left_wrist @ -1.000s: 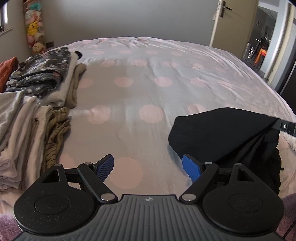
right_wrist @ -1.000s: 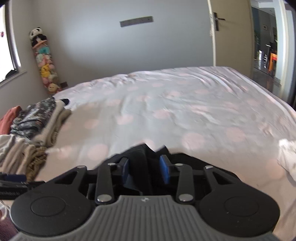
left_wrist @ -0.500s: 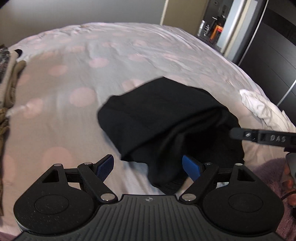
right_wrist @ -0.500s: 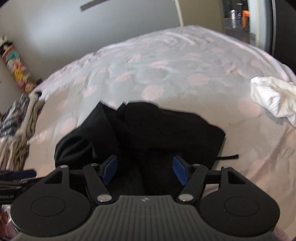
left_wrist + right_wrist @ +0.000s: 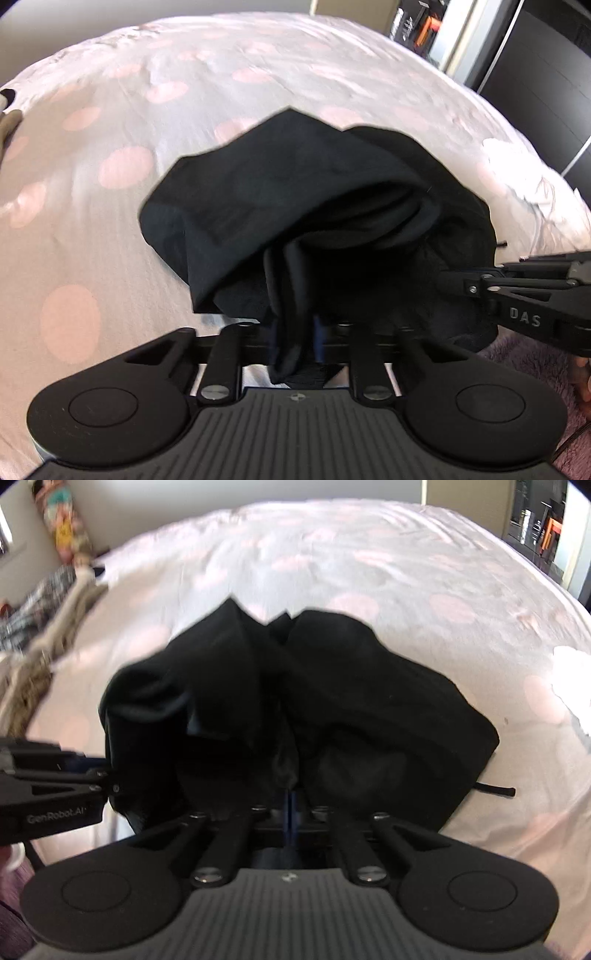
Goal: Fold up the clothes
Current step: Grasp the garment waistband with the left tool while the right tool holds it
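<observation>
A crumpled black garment [image 5: 314,206] lies on the near part of the bed [image 5: 110,110]; it also shows in the right wrist view [image 5: 332,701]. My left gripper [image 5: 295,343] is shut on a bunched fold at its near edge. My right gripper [image 5: 288,805] is shut on another fold at the near edge, its blue pads almost together. Each gripper shows in the other's view, the right gripper [image 5: 517,288] at the garment's right side and the left gripper [image 5: 55,794] at its left side. A black drawstring [image 5: 495,789] sticks out on the right.
The bed has a pale cover with pink dots [image 5: 369,572]. Folded clothes are stacked [image 5: 40,627] along its left edge. A white garment [image 5: 572,686] lies at the right edge. A doorway [image 5: 424,26] and a dark wardrobe [image 5: 546,74] are at the far right.
Both grippers were open over the black garment half a second ago; both have closed on folds at its near edge. The left gripper swung right from the clothes stack toward it.
</observation>
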`<control>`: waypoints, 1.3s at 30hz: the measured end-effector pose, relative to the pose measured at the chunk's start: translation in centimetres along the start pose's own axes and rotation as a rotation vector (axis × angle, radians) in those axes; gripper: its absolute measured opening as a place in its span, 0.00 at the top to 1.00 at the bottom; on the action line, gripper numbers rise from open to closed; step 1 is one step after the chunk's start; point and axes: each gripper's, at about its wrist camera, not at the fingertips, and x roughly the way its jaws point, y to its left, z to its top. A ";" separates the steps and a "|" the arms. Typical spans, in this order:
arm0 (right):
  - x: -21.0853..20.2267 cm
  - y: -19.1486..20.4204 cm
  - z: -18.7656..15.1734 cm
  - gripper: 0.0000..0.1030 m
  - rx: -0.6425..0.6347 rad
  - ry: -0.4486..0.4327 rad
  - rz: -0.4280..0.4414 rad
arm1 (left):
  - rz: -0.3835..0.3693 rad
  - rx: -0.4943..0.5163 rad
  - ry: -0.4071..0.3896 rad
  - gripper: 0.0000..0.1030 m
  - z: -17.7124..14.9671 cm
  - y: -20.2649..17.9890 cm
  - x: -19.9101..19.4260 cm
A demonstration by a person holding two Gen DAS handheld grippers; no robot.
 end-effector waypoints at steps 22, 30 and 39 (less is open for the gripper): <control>-17.7 7.0 7.8 0.99 -0.193 -0.619 0.119 | 0.289 -0.105 -0.443 1.00 3.8 8.8 -20.0; -10.0 4.5 6.6 0.94 -0.137 -0.382 0.033 | 0.354 -0.141 -0.214 1.00 -0.1 12.4 -14.4; -5.9 10.5 -1.4 0.38 -0.240 -0.207 0.187 | 0.314 -0.212 -0.139 1.00 -2.6 14.2 -11.8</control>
